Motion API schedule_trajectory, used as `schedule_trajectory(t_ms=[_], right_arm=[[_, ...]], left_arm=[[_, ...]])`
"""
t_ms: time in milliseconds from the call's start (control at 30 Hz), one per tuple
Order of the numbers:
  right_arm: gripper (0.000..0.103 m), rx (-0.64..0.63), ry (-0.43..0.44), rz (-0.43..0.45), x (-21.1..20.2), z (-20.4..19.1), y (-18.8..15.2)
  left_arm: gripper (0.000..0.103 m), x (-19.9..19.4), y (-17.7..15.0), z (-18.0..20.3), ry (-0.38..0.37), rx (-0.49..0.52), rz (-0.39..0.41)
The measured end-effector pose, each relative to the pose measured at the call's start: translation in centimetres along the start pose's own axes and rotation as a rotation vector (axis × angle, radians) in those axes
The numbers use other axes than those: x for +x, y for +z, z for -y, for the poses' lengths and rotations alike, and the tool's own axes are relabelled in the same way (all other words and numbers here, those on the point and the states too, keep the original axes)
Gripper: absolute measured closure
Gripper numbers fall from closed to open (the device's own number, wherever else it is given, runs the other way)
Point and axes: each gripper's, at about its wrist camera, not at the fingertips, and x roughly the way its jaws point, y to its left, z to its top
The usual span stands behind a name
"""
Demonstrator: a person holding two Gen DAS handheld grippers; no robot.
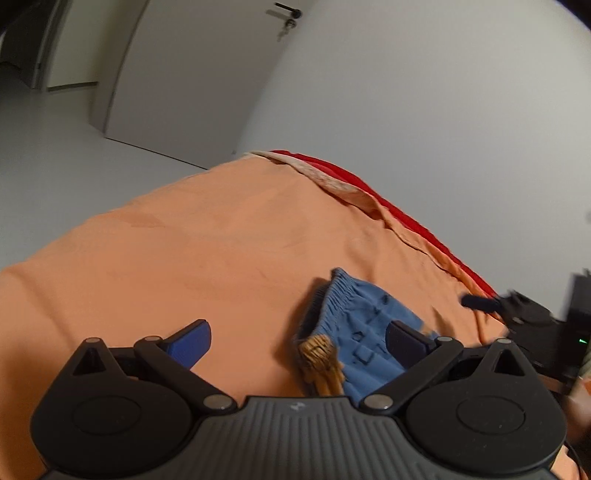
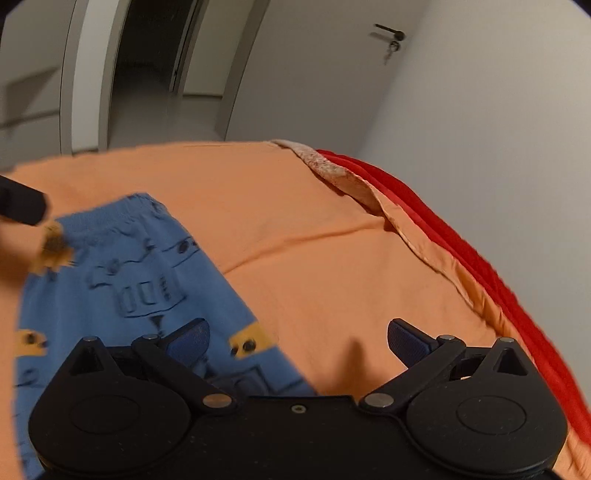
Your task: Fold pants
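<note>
Blue pants (image 2: 122,280) lie bunched on the bed (image 2: 314,258), folding barely begun; both grippers (image 1: 297,341) (image 2: 295,339) gape wide, empty.

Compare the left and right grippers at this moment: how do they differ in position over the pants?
The left gripper frames the blue pants between its fingers, near the waistband; the right gripper mostly frames bare orange sheet, with only its left finger over the pants. Both are open and hold nothing.

Bedroom corner with an orange-sheeted bed

The bed (image 2: 332,240) meets a plain white wall (image 2: 480,129), red bedding (image 2: 461,251) along that edge; a white door (image 2: 314,74) with dark handle (image 2: 389,31) stands behind, pale floor (image 1: 44,147) beside.
</note>
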Motion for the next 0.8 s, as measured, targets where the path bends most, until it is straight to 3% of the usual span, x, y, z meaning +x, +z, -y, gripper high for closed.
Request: schedule_trajectory(t_ms=[67, 167, 267, 367, 500, 633, 700, 800], right_arm=[[0.001, -0.031, -0.044, -0.006, 1.6, -0.2, 0.1], [0.001, 0.063, -0.037, 0.003, 2.5, 0.8, -0.2], [0.001, 0.094, -0.024, 0.015, 2.5, 1.0, -0.6], [0.001, 0.107, -0.025, 0.028, 2.2, 1.0, -1.0], [0.001, 0.113, -0.049, 0.056, 1.8, 1.0, -1.7], [0.001, 0.004, -0.187, 0.12, -0.5, -1.1, -1.8], [0.001, -0.087, -0.295, 0.133, -1.8, -2.3, -2.0], [0.001, -0.116, -0.474, 0.118, -5.2, -3.1, -3.0]], left_arm=[[0.0, 0.3, -0.1, 0.0, -0.055, -0.007, -0.015], [0.0, 0.9, -0.1, -0.5, -0.162, -0.057, -0.043], [0.001, 1.9, -0.1, -0.8, -0.185, -0.088, -0.078], [0.002, 3.1, 0.1, -1.9, -0.206, -0.187, -0.118], [0.015, 3.7, 0.5, -2.6, -0.234, -0.245, -0.104], [0.032, 5.0, 0.2, -2.6, -0.273, -0.26, -0.139], [0.046, 5.2, 0.1, -2.5, -0.242, -0.244, -0.138], [0.054, 5.4, 0.2, -2.8, -0.211, -0.278, -0.144]])
